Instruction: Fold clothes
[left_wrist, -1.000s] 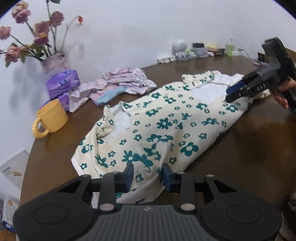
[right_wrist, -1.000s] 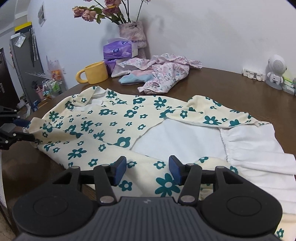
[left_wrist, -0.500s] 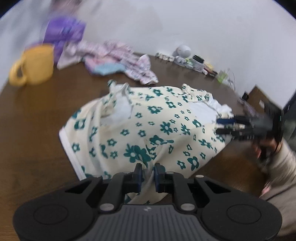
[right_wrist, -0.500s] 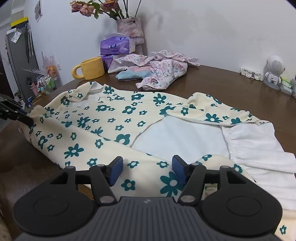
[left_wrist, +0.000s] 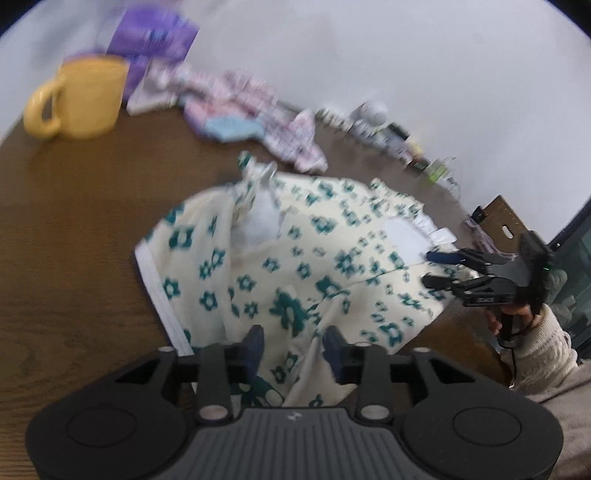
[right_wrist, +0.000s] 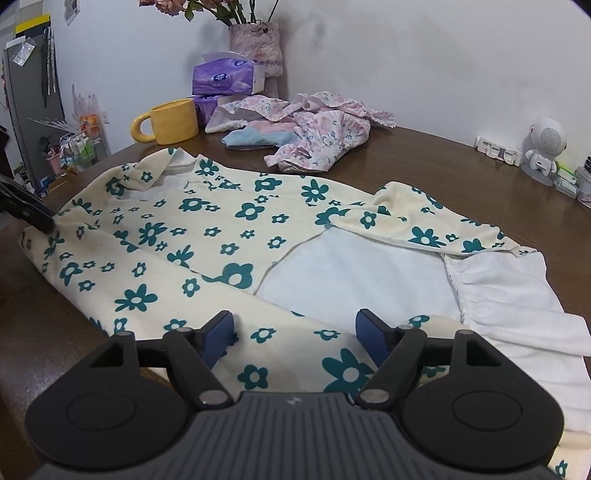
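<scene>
Both sets of fingers have let go and spread since half a second back, when the left pair was pinched tight on the cloth! The left gripper (left_wrist: 293, 345) now hovers with its fingers apart over the near edge of the floral garment (right_wrist: 207, 236), fabric bunched up between them but not clamped. The right gripper (right_wrist: 295, 334) sits wide open too, blue fingers (right_wrist: 221, 328) splayed either side of a cream fold, low over the cloth.

That garment, cream with teal flowers and a white lining showing, lies spread across the brown bench (right_wrist: 443, 166), one edge drooping toward the bench's near rim. From the left wrist view, which is badly blurred, the right gripper (left_wrist: 439, 267) pokes in over the far hem, held by a hand (left_wrist: 513, 317) in a pale knitted sleeve.

Behind it all: a yellow mug (right_wrist: 171, 122), purple tissue packs (right_wrist: 227, 79), a crumpled pink garment (right_wrist: 317, 129) and a small white robot figure (right_wrist: 545, 147) along the wall.
</scene>
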